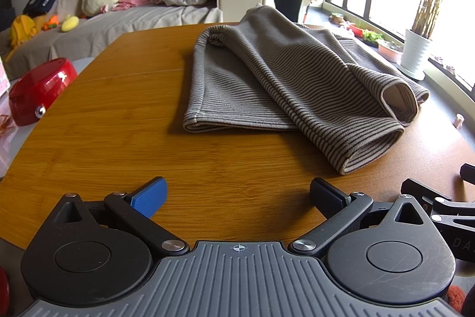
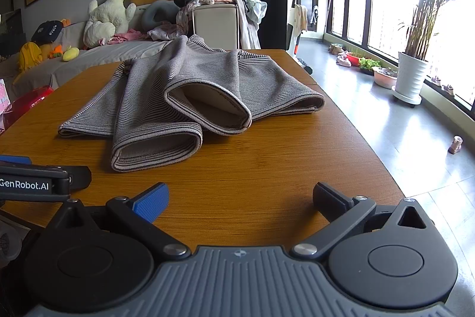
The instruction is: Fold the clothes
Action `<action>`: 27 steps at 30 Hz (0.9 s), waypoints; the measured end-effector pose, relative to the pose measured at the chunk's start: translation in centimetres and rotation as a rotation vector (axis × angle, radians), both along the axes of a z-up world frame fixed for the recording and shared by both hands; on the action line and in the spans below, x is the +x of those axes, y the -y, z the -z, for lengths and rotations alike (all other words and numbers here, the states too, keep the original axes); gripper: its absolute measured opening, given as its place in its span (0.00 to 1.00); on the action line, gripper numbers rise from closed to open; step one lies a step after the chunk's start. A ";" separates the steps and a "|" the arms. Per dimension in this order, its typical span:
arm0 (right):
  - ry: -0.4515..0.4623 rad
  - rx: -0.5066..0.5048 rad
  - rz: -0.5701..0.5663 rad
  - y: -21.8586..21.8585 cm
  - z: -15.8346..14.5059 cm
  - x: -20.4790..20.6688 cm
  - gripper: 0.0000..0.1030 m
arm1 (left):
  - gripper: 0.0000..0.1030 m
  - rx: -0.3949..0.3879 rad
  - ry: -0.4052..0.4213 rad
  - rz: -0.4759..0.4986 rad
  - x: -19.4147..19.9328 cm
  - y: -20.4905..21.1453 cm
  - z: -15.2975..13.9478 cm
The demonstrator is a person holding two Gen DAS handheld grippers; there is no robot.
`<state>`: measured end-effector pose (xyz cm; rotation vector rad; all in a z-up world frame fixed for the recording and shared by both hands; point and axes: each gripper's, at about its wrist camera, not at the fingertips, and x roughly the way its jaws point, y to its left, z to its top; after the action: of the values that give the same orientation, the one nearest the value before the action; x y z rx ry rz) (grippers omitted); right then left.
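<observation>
Nearby, both tools (image 1: pixel 237 198) (image 2: pixel 240 198) gape empty; striped garment (image 1: pixel 285 79) ahead, red box (image 1: pixel 38 91) leftward.

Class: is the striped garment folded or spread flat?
Partly folded: the striped garment lies in loose overlapping layers, its sleeve cuffs gaping.

The words "GenRobot.AI" are showing in white on the side of the left hand-held gripper (image 2: pixel 44 183); no other text is reading clearly.
</observation>
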<state>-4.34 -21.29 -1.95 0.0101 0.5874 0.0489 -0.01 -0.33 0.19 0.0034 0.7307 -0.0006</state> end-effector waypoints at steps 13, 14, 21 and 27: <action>0.001 -0.005 -0.002 -0.1 0.0 -0.1 1.00 | 1.00 0.000 0.001 0.000 0.1 -0.1 0.0; 0.002 -0.006 -0.002 -0.1 0.0 -0.1 1.00 | 1.00 0.000 0.001 0.000 0.2 -0.2 -0.1; 0.007 -0.013 -0.001 -0.2 0.2 -0.2 1.00 | 1.00 0.000 0.002 0.000 0.3 -0.3 0.0; 0.001 -0.019 0.003 -0.3 0.1 -0.1 1.00 | 1.00 0.000 0.002 0.001 0.3 -0.2 0.0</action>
<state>-4.43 -20.95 -2.08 -0.0076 0.5872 0.0401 0.26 -0.08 0.18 0.0039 0.7286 -0.0014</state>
